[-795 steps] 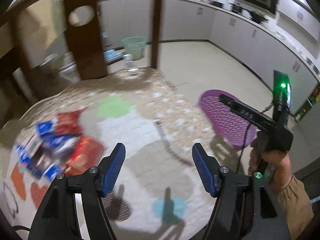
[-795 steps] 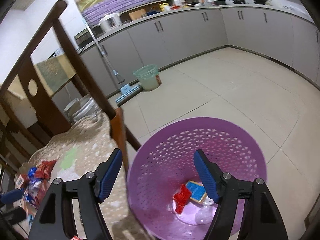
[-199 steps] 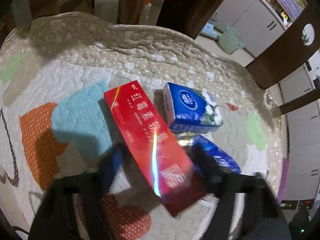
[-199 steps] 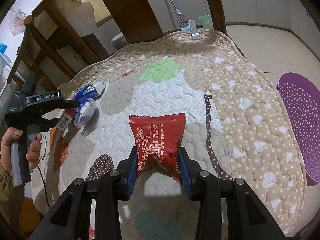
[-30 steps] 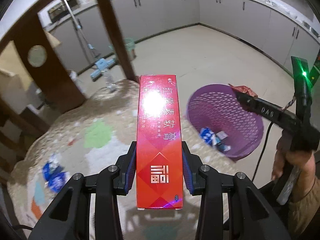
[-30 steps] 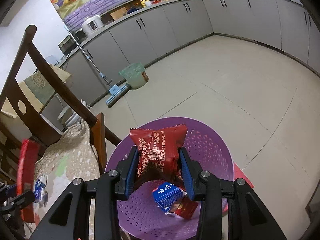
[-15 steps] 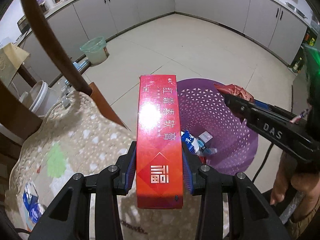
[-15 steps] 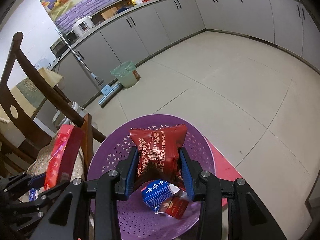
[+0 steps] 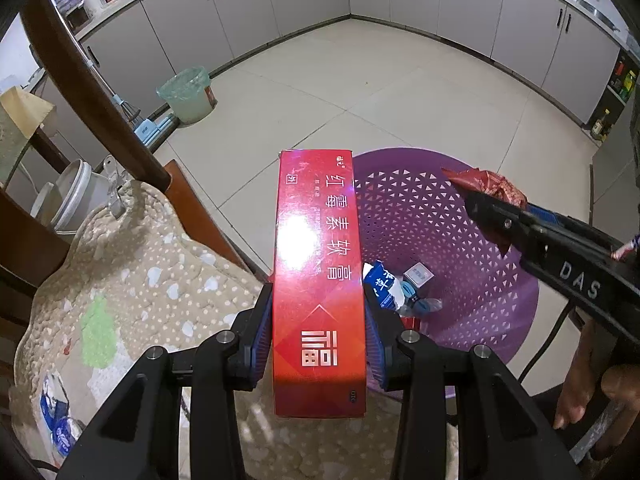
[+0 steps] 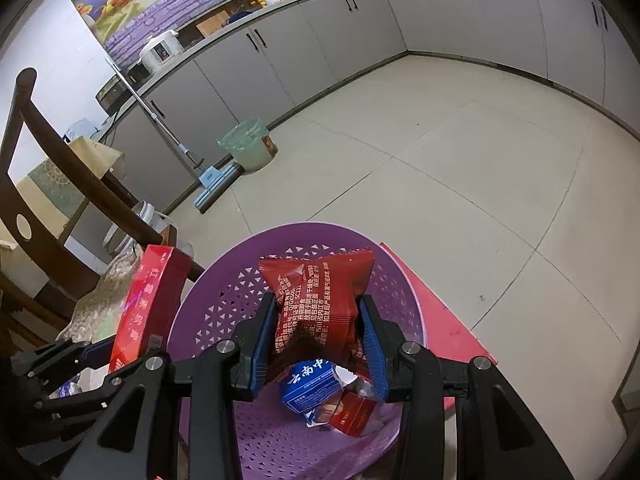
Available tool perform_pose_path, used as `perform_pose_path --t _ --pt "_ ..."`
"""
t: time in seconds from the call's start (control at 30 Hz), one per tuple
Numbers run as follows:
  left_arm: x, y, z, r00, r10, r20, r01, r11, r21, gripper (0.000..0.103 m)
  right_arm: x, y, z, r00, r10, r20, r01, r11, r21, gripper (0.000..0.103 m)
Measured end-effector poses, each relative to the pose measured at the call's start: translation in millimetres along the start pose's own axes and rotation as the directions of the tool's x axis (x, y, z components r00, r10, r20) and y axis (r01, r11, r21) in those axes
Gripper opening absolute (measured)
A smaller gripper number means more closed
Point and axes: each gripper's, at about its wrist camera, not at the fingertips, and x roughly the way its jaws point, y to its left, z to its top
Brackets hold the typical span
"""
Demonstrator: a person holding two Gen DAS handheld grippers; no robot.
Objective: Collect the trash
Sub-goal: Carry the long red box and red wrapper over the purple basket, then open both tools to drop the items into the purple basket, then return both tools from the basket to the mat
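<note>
Fingers of the left gripper (image 9: 318, 334) clench a long red carton (image 9: 318, 280) printed with Chinese characters, held above the near left rim of the purple perforated basket (image 9: 440, 208), beside the quilted table cover (image 9: 132, 264). The right gripper (image 10: 318, 342) grasps a dark red snack packet (image 10: 318, 300) over the basket's middle, above a blue packet (image 10: 308, 386) and a small red pack (image 10: 352, 412) lying on the basket floor. Farther off on the tiled floor stand a green-lined bin (image 10: 248, 144) and a mop (image 10: 208, 182), with grey cabinets (image 10: 360, 28) behind.
</note>
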Motion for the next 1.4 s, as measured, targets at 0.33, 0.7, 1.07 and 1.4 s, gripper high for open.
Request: perform_pose_path --t 0.33,0.7,1.07,1.4 --pt "6 -2 5 1.0 -0.003 -0.006 0.003 1.0 -0.009 0.039 12 -7 -3 1.0 -0.007 -0.026 0.008 1.0 0.019 0.045" --pt "-13 -8 5 0.998 0.027 0.052 -0.028 0.999 0.026 0.064 8 -8 -2 1.0 -0.001 -0.004 0.001 0.999 0.032 0.055" --pt "-42 -7 -15 0.995 0.043 0.085 -0.045 0.999 0.024 0.064 4 -4 -1 1.0 -0.009 0.015 0.009 1.0 0.013 0.055" --pt "-92 50 -85 0.987 0.128 0.094 -0.119 0.988 -0.094 0.064 0 12 -4 0.997 -0.072 0.041 0.074 0.996 -0.05 0.056"
